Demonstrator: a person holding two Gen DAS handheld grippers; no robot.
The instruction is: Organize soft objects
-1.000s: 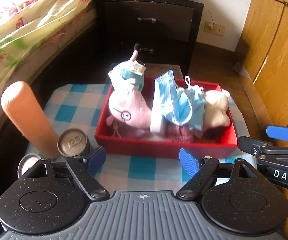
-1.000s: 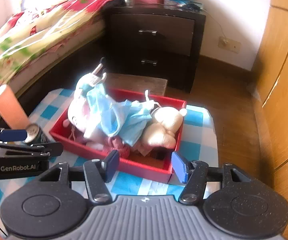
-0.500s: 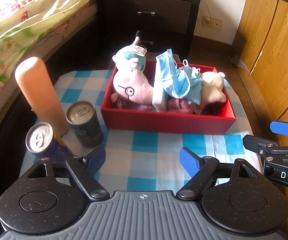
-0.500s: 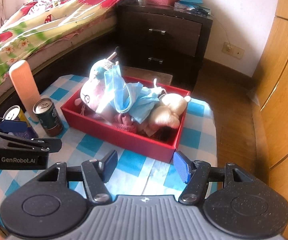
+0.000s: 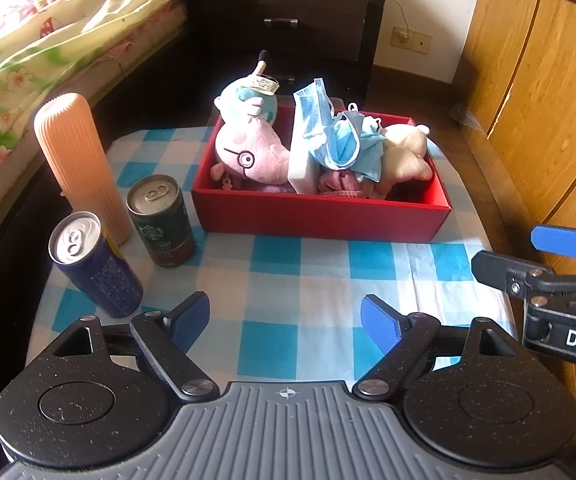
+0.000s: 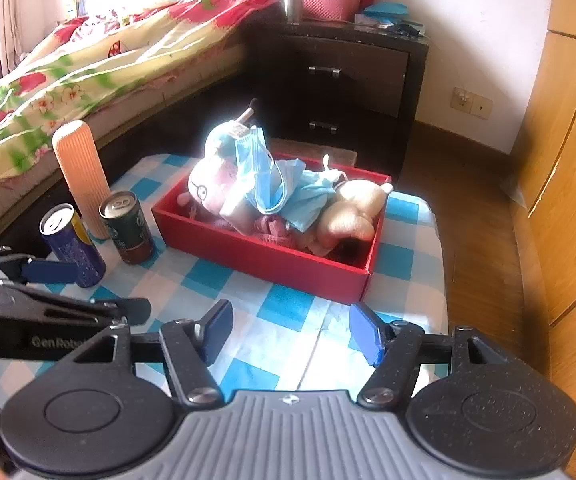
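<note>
Red box (image 5: 319,216) on a blue-and-white checked tabletop (image 5: 288,272), long axis running left to right in the left wrist view, angled from lower right to upper left in the right wrist view. Packed inside, left to right: pink plush (image 5: 252,152) with round glasses, head up against the far left corner, a thin stalk poking above the rim; blue masks (image 5: 335,136) draped over the middle, one standing on edge; cream plush (image 5: 407,152) at the right end, lying along the box. Beneath the masks, a crumpled pinkish fabric (image 5: 339,180), mostly hidden, shape hard to make out. In the right wrist view, sun glare washing out the pink plush (image 6: 216,184) and masks (image 6: 276,188).

Left of the box, well apart from it: ribbed orange cylinder (image 5: 76,160) upright, green can (image 5: 160,220) and blue can (image 5: 92,264) upright just beside it, the three close together.

Left gripper (image 5: 286,318) low over the near tabletop, jaws wide, holding nothing. Right gripper (image 6: 288,330) likewise over the near edge, jaws wide and empty; seen from the left only in part, cut off by the frame edge. Bed (image 6: 88,60) and dark nightstand (image 6: 351,68) behind.
</note>
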